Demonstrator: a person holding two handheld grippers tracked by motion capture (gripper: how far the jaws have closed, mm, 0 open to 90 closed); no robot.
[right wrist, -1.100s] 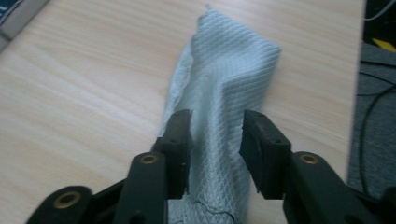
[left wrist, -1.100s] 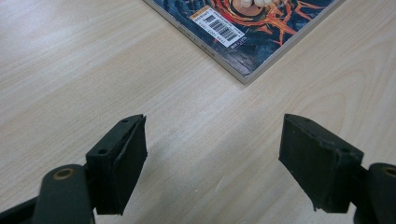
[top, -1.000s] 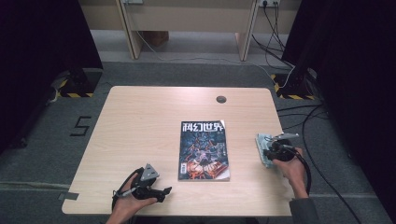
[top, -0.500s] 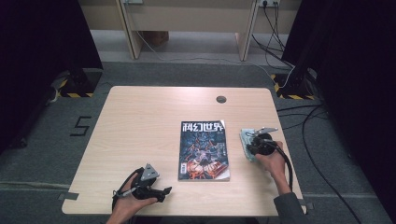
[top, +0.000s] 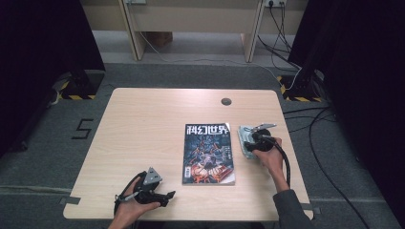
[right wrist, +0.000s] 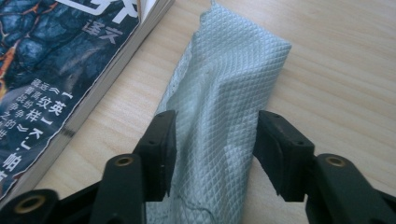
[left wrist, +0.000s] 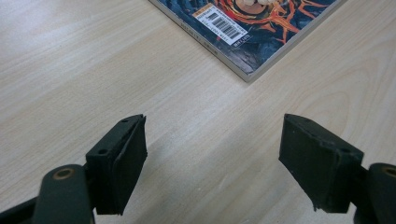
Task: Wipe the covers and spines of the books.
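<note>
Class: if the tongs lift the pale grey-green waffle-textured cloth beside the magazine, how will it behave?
The pale grey-green waffle-textured cloth is already rumpled, so it probably droops limply. It looks thin, likely light. Its woven texture should resist slipping.

Lab-like recording room: black curtains (top: 43,52) both sides, grey carpet (top: 57,157), hazard-taped stand bases (top: 76,93), floor cables (top: 329,157).

Holding left gripper (top: 165,195) low at the near edge, jaws standing wide apart; reaching right gripper (top: 244,143) forward on an extended forearm, jaws just been opening, cloth between them
</note>
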